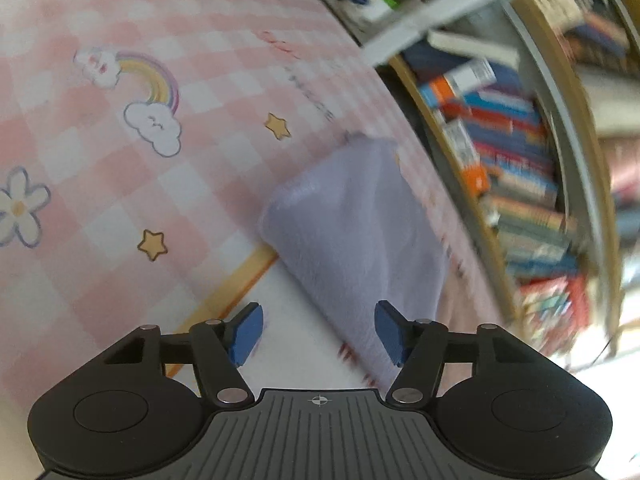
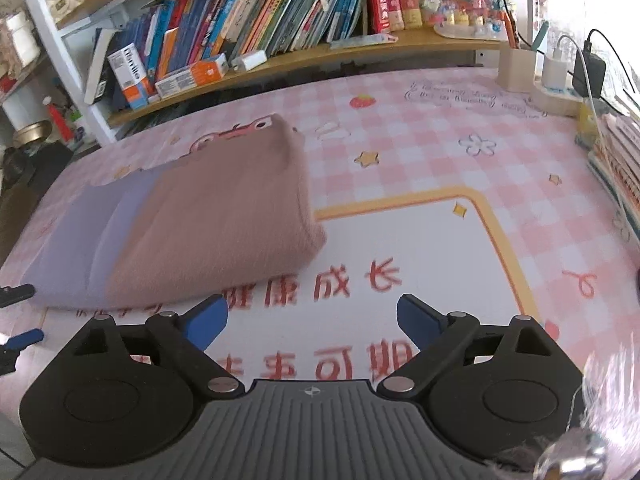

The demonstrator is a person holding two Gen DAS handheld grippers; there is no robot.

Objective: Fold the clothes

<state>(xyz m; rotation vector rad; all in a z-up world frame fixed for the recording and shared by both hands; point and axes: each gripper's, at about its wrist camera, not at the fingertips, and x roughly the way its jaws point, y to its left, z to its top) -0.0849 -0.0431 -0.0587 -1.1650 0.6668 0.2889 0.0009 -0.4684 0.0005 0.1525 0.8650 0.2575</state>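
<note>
A folded garment lies on the pink checked table mat. Its pink-brown part lies over a lavender part at the left. In the left wrist view only the lavender part shows, reaching down past the right finger. My left gripper is open and empty, close above the mat beside the lavender cloth. My right gripper is open and empty, over the white panel with red characters, just right of the garment's near edge. The left gripper's blue fingertips show at the right wrist view's left edge.
A bookshelf full of books runs along the mat's far edge. A power strip with chargers and stacked books sit at the right. Fuzzy pink fabric shows at the bottom right corner.
</note>
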